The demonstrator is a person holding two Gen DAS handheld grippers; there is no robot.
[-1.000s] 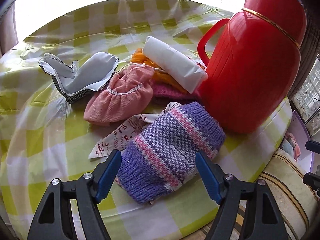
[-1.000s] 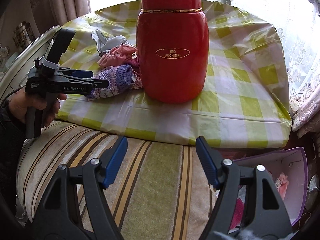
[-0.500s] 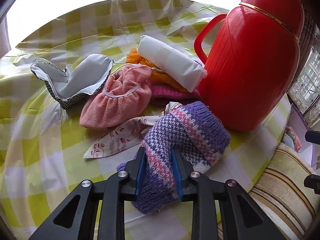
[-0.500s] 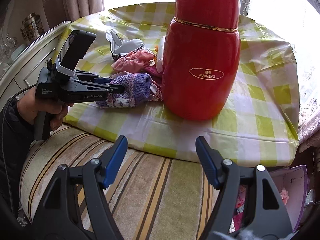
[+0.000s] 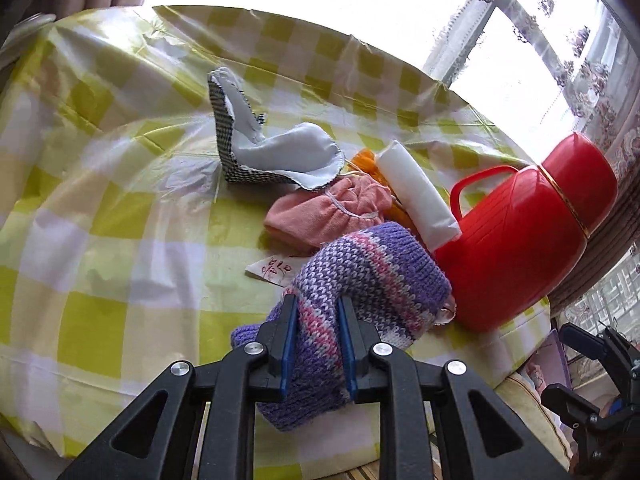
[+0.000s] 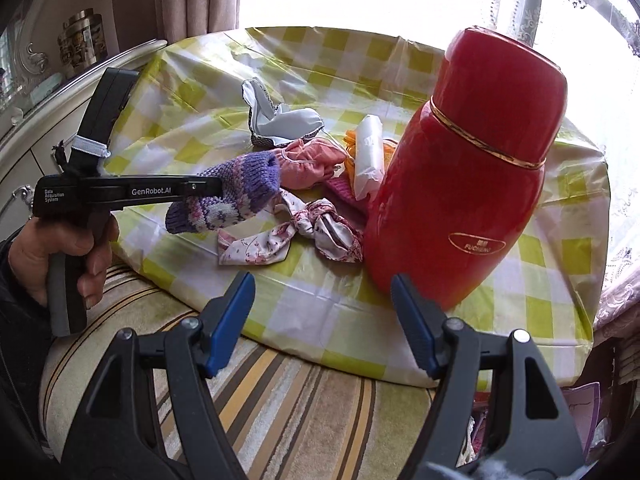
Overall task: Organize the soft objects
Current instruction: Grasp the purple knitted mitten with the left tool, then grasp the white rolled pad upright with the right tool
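Jaws of the left gripper [image 5: 316, 344] are clamped on the purple knitted piece [image 5: 360, 280], which hangs lifted just above the near edge of the table [image 5: 100, 240]. Jaws of the right gripper [image 6: 322, 320] stand wide apart over the striped cushion [image 6: 288, 408], holding nothing. Beyond the knit lies a floral ribbon [image 6: 280, 236] on the checked cloth, then a pink cloth [image 5: 332, 216], a white roll [image 5: 416, 196] and a grey-lined checked piece [image 5: 272, 152]. A red thermos [image 6: 464, 184] stands beside the heap, touching it.
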